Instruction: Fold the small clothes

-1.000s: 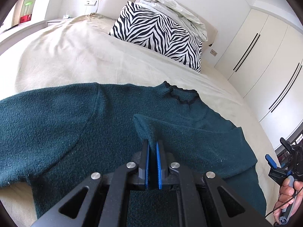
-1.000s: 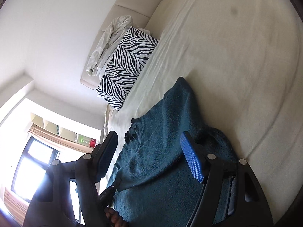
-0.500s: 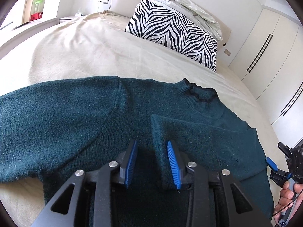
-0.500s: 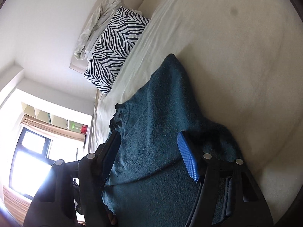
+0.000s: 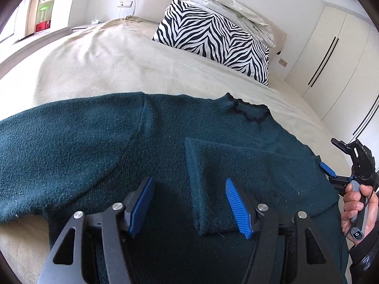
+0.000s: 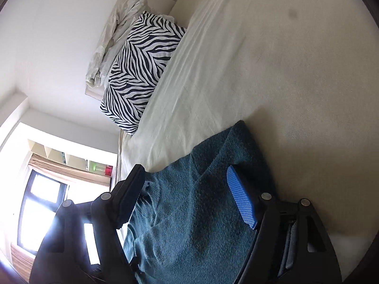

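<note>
Just below left claw point(image 5: 189, 203): sweater cuff point(image 5: 213, 203)

The dark green knit sweater point(image 5: 94, 156) lay flat on the bed, neckline toward the pillow. One sleeve point(image 5: 236, 165) was folded across the chest; the other extended sideways.

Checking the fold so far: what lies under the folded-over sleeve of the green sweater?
Under the folded sleeve lies the sweater body, spread on the beige bedcover. The chest area beneath the sleeve is covered, so how smooth it lies there cannot be seen.
</note>
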